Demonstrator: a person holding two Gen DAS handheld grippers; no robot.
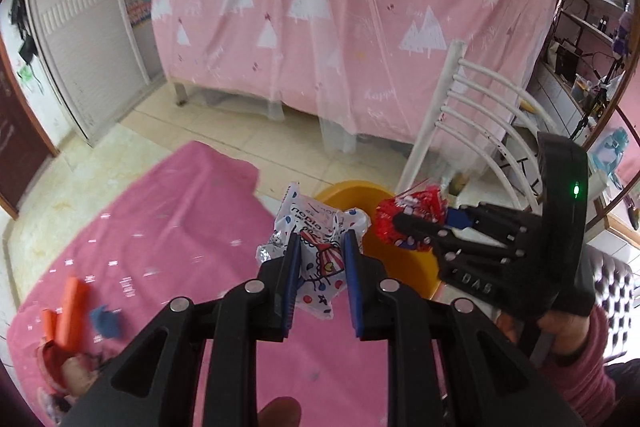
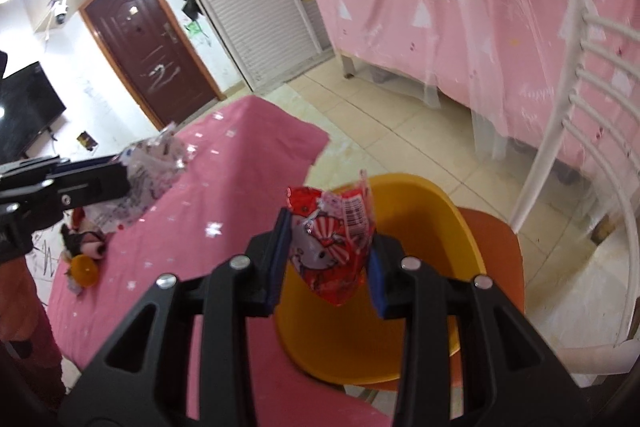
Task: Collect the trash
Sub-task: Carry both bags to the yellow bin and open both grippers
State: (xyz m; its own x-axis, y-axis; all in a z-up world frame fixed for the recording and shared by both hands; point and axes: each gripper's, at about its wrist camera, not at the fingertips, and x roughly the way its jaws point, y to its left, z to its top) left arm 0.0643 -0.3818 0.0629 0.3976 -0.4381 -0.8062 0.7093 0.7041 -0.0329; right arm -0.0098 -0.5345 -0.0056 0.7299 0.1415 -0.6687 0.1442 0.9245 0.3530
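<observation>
Left gripper (image 1: 322,241) clamped on white spotted wrapper (image 1: 320,247), blue pads (image 1: 293,267) pressing both sides. Yellow bin (image 1: 400,267) just beyond wrapper, rim partly hidden. Right gripper (image 1: 404,227) over bin, closed on red wrapper (image 1: 412,211). Pink tablecloth (image 1: 160,235) left of bin; orange toy pieces (image 1: 70,303) well left of bin. White chair (image 1: 472,107) behind bin.

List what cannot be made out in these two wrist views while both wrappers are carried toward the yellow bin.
- Yellow bin interior: in the right wrist view the red wrapper and the right hand-held gripper cover its bottom.
- White wrapper print: left wrist view, crumpled and partly behind the left hand-held gripper.
- Toys on the pink cloth: left wrist view, blurred, cut by the edge.
</observation>
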